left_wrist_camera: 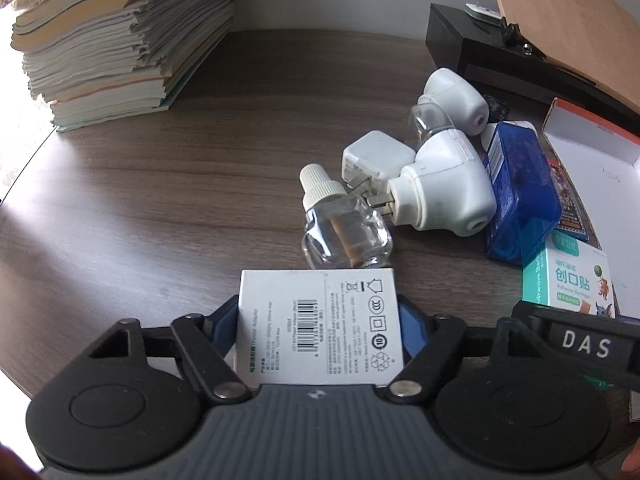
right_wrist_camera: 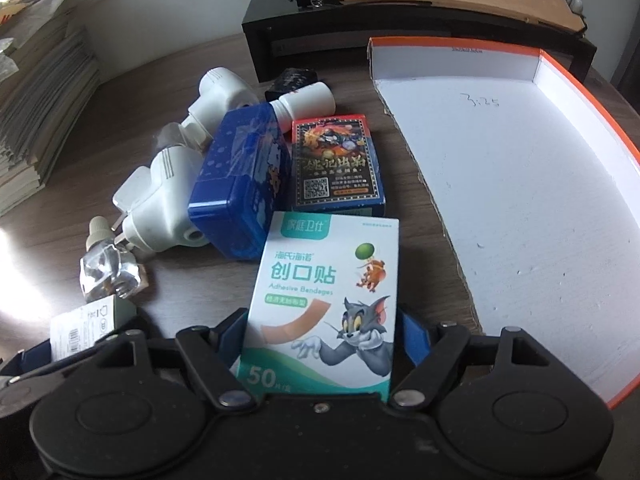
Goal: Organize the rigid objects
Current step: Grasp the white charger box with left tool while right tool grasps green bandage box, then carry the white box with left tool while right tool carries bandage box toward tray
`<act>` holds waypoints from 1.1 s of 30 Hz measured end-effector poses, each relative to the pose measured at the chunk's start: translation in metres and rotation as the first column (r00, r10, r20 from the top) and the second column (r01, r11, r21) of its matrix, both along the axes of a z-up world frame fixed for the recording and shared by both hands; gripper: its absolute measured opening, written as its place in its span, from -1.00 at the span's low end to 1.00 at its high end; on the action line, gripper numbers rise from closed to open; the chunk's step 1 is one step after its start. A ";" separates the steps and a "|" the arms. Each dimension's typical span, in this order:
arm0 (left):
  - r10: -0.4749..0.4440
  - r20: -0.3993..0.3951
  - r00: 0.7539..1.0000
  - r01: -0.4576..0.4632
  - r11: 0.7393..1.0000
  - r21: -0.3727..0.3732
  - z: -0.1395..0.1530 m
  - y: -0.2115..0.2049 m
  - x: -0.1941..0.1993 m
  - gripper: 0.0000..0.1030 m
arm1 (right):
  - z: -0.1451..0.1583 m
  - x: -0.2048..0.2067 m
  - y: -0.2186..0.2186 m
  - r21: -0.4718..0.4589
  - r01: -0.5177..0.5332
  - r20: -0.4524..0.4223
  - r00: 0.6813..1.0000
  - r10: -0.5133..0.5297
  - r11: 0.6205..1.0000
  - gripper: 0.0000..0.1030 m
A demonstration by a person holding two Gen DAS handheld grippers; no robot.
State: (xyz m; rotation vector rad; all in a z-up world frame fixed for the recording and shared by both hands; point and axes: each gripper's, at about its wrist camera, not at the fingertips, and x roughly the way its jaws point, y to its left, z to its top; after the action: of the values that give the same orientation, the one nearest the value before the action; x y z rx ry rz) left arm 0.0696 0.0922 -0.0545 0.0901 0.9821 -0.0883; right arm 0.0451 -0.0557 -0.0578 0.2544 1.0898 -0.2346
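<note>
Dark wood desk remains cluttered and the orange-rimmed tray bare, so sorting has barely begun: left gripper clasps the white adapter box, right gripper clasps the bandage box.

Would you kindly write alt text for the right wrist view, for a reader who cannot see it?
The right claw holds an adhesive bandage box between its fingers above a wooden desk. Behind it lie a blue case, a card box and white plug-in devices; an open orange-edged tray sits to the right.
</note>
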 end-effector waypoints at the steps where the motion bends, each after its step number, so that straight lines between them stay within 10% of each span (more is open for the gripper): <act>1: -0.004 0.006 1.000 0.004 1.000 0.003 0.000 0.000 0.000 0.54 | 0.000 0.001 0.001 -0.021 -0.017 0.001 1.000 0.017 1.000 0.68; 19: -0.056 0.104 0.993 0.062 0.997 -0.048 0.042 -0.037 -0.014 0.53 | 0.043 -0.025 -0.041 -0.033 -0.073 0.152 0.985 0.077 0.997 0.63; 33: -0.236 0.142 0.961 0.250 0.964 -0.094 0.073 -0.150 -0.005 0.53 | 0.064 -0.037 -0.165 -0.076 0.019 0.169 0.986 -0.006 0.997 0.63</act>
State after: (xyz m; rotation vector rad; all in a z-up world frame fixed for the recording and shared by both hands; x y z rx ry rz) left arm 0.0645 -0.0576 0.0184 0.1130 0.8305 -0.3592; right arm 0.0078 -0.2206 0.0060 0.2085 0.9094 -0.2614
